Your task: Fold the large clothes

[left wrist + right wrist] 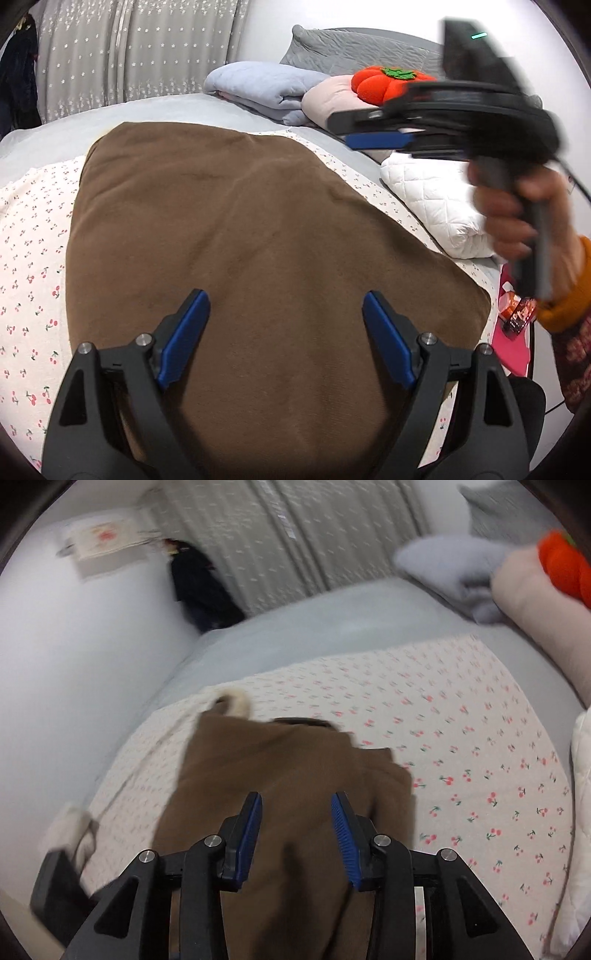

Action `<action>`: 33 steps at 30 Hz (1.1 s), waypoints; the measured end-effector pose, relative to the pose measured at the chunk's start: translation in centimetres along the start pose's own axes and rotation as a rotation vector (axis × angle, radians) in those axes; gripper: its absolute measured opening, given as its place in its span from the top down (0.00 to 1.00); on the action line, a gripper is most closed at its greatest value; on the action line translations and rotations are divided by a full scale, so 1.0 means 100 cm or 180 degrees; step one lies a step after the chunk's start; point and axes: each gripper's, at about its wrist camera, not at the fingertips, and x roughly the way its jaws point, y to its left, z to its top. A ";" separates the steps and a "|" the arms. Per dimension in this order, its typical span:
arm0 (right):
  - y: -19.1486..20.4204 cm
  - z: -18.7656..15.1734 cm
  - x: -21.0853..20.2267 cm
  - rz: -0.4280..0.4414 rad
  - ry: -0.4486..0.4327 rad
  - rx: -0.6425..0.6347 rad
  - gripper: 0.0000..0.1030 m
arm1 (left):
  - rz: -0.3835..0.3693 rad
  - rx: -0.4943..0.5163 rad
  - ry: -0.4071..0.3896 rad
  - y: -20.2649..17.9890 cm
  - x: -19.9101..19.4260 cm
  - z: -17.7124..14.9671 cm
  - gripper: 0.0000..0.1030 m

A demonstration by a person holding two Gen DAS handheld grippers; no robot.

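Two sets of blue-padded fingers spread above one brown garment (258,229), neither gripping anything. Left gripper (286,325) parted wide, pads clear of cloth, poised over the near part of the garment, which fills the space between and beyond the fingertips in a broad smooth slab. Right gripper (295,827) parted about halfway, likewise holding nothing, hovering over a narrower, rumpled stretch of the same brown cloth with layered edges just past its fingertips; contact with the fabric impossible to judge through the motion blur. Seen from the left wrist camera, held aloft in a hand (517,221) beyond the left fingers and off to their right, blurred.

Judged to be between folds: cloth laid flat on the cherry-print sheet (29,258) spread over the bed (55,140), no edge yet taken up. Next move likely calls for lowering both sets of fingers onto a hem or corner, pinching a full layer rather than only the top skin, then carrying it across evenly so the fold lands square.

Farther out, ahead of the fingers: a folded blue blanket (258,85), a pink cushion (332,99) topped by a red tomato-shaped plush (380,83), a white quilted pillow (436,199), and a star-dotted curtain (129,48) behind.
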 end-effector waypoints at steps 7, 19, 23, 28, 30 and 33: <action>0.025 -0.073 0.023 -0.0849 0.0379 -0.0644 0.74 | -0.0063 -0.0182 -0.0218 0.015 -0.035 -0.005 0.17; 0.004 -0.096 -0.020 -0.0685 -0.0015 -0.0162 0.74 | 0.0162 0.0029 -0.0193 0.008 -0.066 -0.038 0.17; 0.040 -0.113 -0.033 -0.0515 -0.0107 -0.0418 0.74 | 0.0218 0.0106 -0.0058 0.007 -0.065 -0.050 0.17; 0.034 -0.141 0.010 -0.0970 0.0394 -0.0841 0.74 | 0.0429 0.0474 0.0095 -0.004 -0.047 -0.075 0.18; 0.027 -0.137 0.005 -0.0846 0.0384 -0.0660 0.74 | 0.0602 0.0605 0.0069 -0.013 -0.048 -0.081 0.18; 0.032 -0.136 -0.013 -0.0795 0.0226 -0.0509 0.70 | 0.0641 0.0361 0.0025 -0.012 -0.063 -0.077 0.18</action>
